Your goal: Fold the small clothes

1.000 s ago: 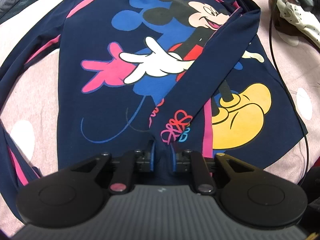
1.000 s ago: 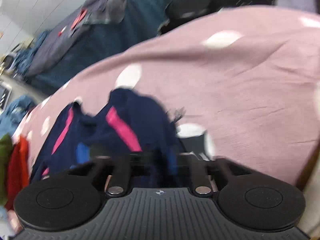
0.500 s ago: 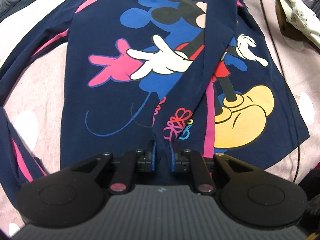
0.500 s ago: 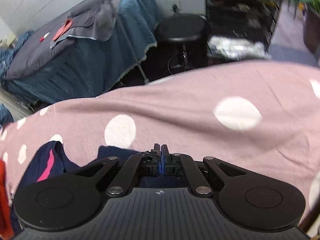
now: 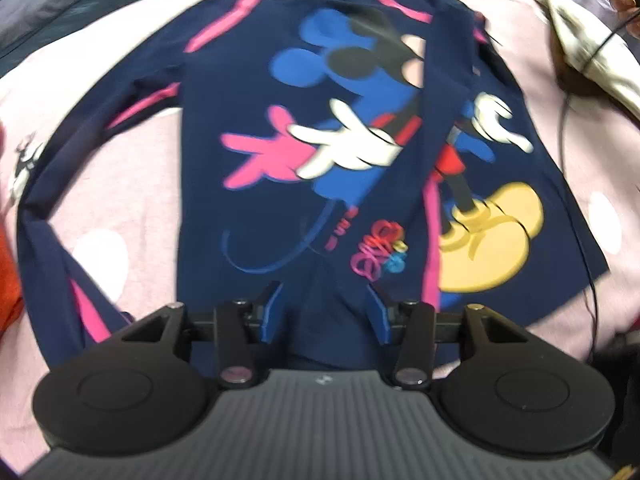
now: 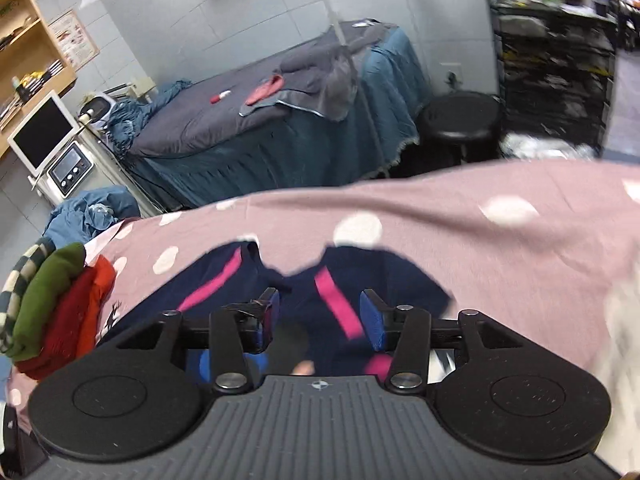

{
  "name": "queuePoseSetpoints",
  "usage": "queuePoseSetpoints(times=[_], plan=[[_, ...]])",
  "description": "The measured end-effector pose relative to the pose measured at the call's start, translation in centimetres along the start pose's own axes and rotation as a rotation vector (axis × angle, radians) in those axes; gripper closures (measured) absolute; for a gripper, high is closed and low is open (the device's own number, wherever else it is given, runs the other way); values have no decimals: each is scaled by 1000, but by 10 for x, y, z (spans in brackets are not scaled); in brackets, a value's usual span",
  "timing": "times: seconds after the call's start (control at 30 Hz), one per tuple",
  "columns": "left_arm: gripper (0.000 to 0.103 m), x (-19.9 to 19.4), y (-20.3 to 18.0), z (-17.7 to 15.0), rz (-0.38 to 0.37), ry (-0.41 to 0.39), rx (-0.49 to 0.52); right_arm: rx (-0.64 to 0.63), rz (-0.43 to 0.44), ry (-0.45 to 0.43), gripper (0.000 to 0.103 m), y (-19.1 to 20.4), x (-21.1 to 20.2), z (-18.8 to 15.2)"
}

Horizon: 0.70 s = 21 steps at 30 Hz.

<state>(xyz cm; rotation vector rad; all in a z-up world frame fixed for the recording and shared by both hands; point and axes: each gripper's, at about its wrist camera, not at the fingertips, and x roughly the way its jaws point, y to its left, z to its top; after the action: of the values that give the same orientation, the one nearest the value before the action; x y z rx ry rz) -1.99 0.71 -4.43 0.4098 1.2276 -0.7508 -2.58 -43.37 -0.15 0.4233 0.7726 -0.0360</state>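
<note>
Lying face up on the pink dotted bedspread (image 5: 132, 176), the navy shirt (image 5: 248, 92) now has one sleeve (image 5: 442, 80) folded in over the cartoon print, running down the chest toward the hem. Half a second ago our left gripper (image 5: 323, 312) was pinched on the cuff of that sleeve near the hem; now its blue pads stand spread with the cloth lying loose between them, so we have let the cuff go. Our right gripper (image 6: 319, 320) was pressed together at the shoulder end a moment back and has opened as well, hovering over the neck and shoulder with the pink stripe (image 6: 338, 304) showing between its pads. We judge the first sleeve fold done. The other sleeve (image 5: 44, 184) is spread out to the side and bends down along the edge of the bedspread, so it looks like the next piece to bring in, before the body can be folded in half. Off to the side sits a pile of folded clothes (image 6: 60, 304) in green and red, near the shirt but not touching it as far as we can tell.
</note>
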Motion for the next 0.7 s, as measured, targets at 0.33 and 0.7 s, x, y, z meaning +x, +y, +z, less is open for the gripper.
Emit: queuePoseSetpoints(times=[0.33,0.7], plan=[[98,25,-3,-6,-17,60,-17,245,-71,57,25,-15,-25,-77],[94,-24,77,-18,64,38,-124,22,-158,90,25,13,-10,-96]])
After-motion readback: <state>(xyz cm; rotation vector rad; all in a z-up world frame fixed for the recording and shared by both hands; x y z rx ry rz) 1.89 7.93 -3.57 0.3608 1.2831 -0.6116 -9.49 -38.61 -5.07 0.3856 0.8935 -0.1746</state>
